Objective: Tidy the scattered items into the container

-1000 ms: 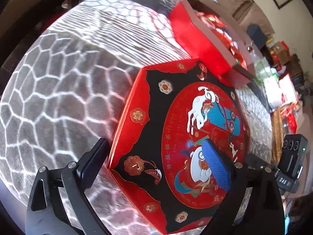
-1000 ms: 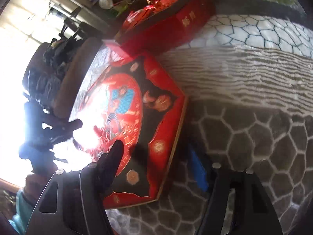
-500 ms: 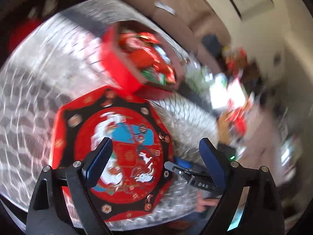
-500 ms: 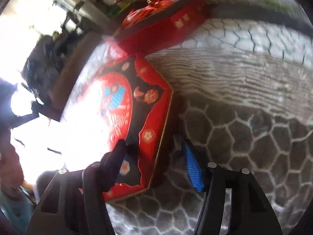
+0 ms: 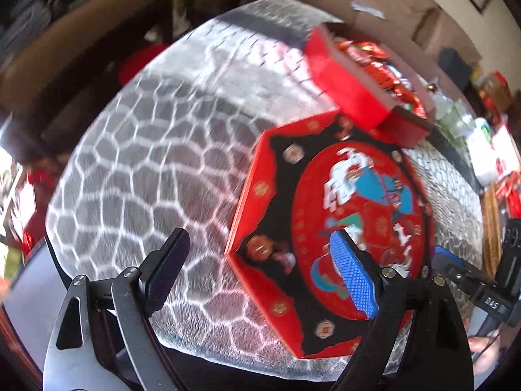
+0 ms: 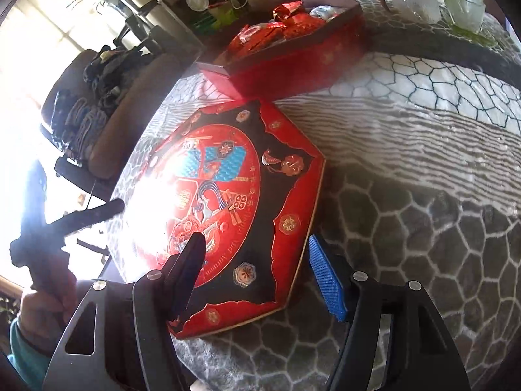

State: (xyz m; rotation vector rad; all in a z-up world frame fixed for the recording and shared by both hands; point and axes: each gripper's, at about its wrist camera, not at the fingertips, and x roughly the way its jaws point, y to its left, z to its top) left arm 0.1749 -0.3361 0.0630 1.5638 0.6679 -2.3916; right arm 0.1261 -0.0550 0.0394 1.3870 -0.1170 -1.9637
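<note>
**Both tongs return to the lid beside the filled box**

A tabletop (image 5: pixel 136 163) under a grey honeycomb-patterned cloth carries everything. On it lies a large flat octagonal lid (image 5: pixel 329 228), red and black. Just beyond the lid, touching its far edge, the open red box (image 6: pixel 293 62) holds red-wrapped treats (image 6: pixel 286 22). Half a second ago the left tongs (image 5: pixel 260 280) swung high over the lid; now they straddle its near-left edge, spread apart and empty. The right tongs (image 6: pixel 257 277) have closed in on its near-right corner, also gaping and empty. Likely next: lifting the lid onto the box.
</note>
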